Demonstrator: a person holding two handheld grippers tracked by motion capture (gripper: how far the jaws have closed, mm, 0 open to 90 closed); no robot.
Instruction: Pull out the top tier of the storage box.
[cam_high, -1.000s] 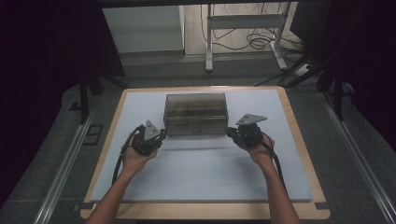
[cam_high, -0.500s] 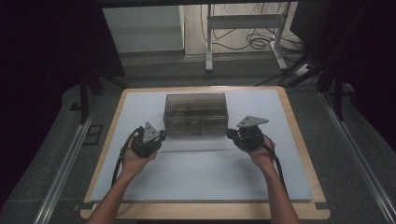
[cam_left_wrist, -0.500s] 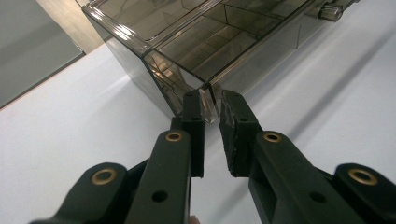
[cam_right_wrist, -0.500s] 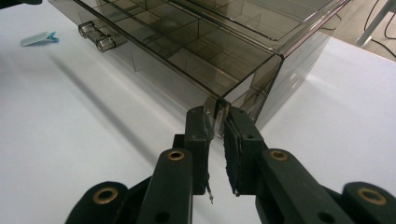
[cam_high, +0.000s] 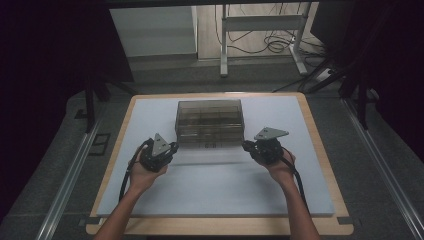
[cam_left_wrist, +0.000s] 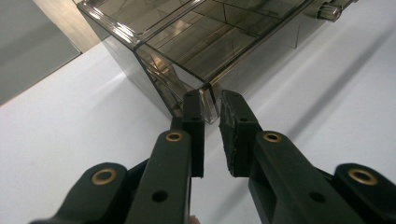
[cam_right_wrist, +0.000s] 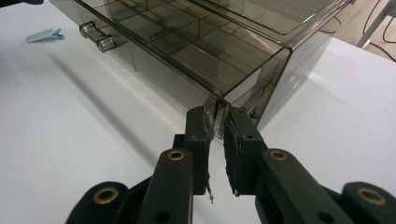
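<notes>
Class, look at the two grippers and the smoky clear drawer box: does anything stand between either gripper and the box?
Nothing visible does. The left gripper and the right gripper are each already clamped on a front corner tab of the drawer box, with only bare white mat around them.

drawer box (cam_high: 210, 122): smoky, see-through brown-grey, its inner dividers showing as darker lines
drawer knobs (cam_right_wrist: 97, 36): clear with a silvery sheen, on the box front
left gripper (cam_left_wrist: 211, 105): matte black jaws with brass-coloured rivets
right gripper (cam_right_wrist: 217, 122): matte black as well, same brass rivets; a grey three-cornered plate on top
table mat (cam_high: 215, 185): plain pale blue-white under the box, no pattern
table rim (cam_high: 327, 150): light wood tone around the mat
clip (cam_right_wrist: 44, 34): light blue, left of the box front
floor (cam_high: 380, 165): dark grey, speckled
</notes>
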